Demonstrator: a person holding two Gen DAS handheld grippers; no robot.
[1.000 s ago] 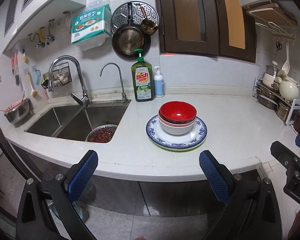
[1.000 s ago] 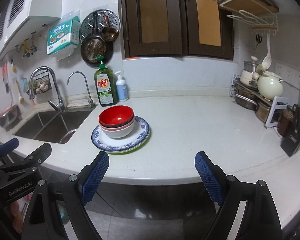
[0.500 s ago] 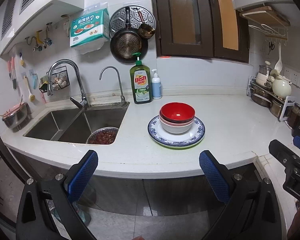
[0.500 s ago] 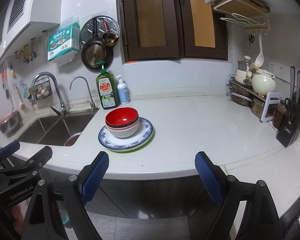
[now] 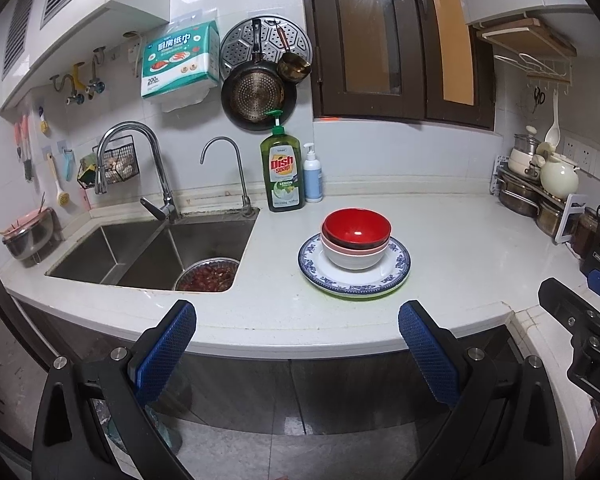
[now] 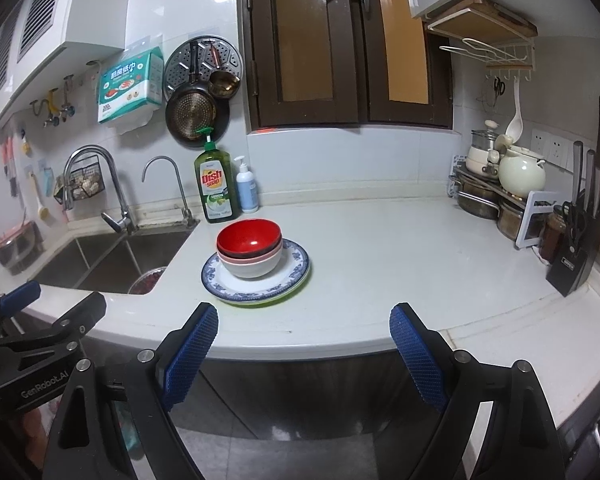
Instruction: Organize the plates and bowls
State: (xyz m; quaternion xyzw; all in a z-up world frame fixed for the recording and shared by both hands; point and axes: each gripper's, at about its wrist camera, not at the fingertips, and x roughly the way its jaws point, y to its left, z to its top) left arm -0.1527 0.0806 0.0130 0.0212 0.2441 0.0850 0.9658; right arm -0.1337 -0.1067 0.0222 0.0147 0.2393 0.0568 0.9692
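Bowls (image 5: 356, 236) nested — on plates (image 5: 396, 270).

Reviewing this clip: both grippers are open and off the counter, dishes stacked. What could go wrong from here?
1. The red bowl tops nested bowls on the blue-rimmed plate; lifting the plate could tip the stack.
2. The sink lies just left of the stack; a nudge might slide dishes in.
3. The left gripper and right gripper may collide reaching together.

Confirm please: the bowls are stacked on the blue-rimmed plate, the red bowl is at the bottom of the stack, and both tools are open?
Not quite: the red bowl is on top of the stack, as the left wrist view shows. The rest is right.
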